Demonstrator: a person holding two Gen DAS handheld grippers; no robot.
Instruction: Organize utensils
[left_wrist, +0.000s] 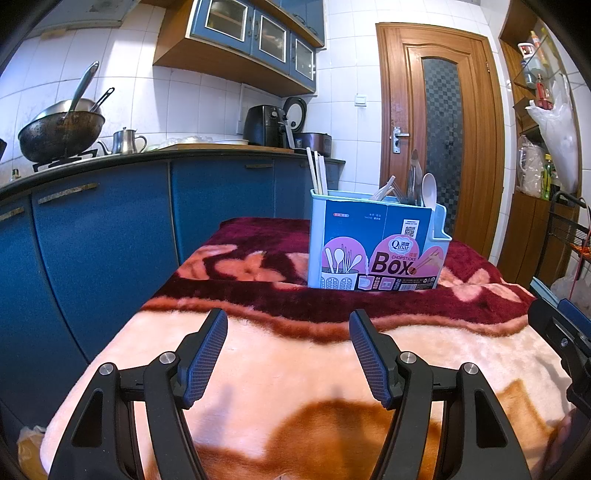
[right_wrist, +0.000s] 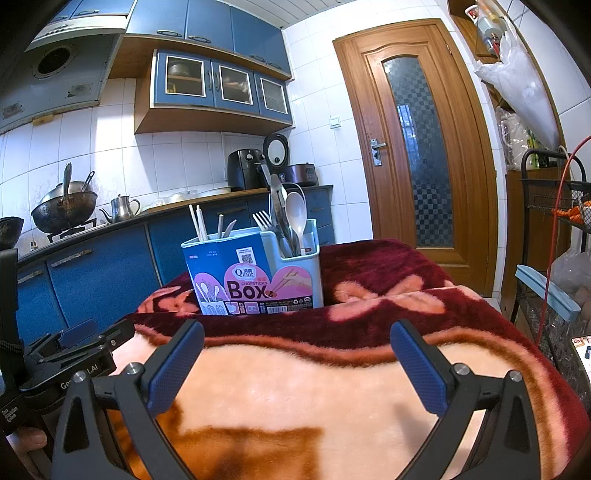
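Note:
A light blue utensil box (left_wrist: 373, 243) with a "Chopsticks Box" label stands upright on the blanket-covered table (left_wrist: 295, 354); it also shows in the right wrist view (right_wrist: 255, 273). It holds white chopsticks (left_wrist: 317, 173), a white spoon (right_wrist: 297, 218), a fork (right_wrist: 263, 219) and metal utensils. My left gripper (left_wrist: 288, 354) is open and empty, low over the blanket, short of the box. My right gripper (right_wrist: 297, 365) is open and empty, also short of the box. The left gripper's body (right_wrist: 70, 354) shows at the left of the right wrist view.
Blue kitchen cabinets (left_wrist: 110, 236) run along the left with a wok (left_wrist: 61, 129), kettle (left_wrist: 125, 142) and air fryer (left_wrist: 264, 125) on the counter. A wooden door (left_wrist: 439, 136) is behind. A black wire rack (right_wrist: 554, 258) stands to the right of the table.

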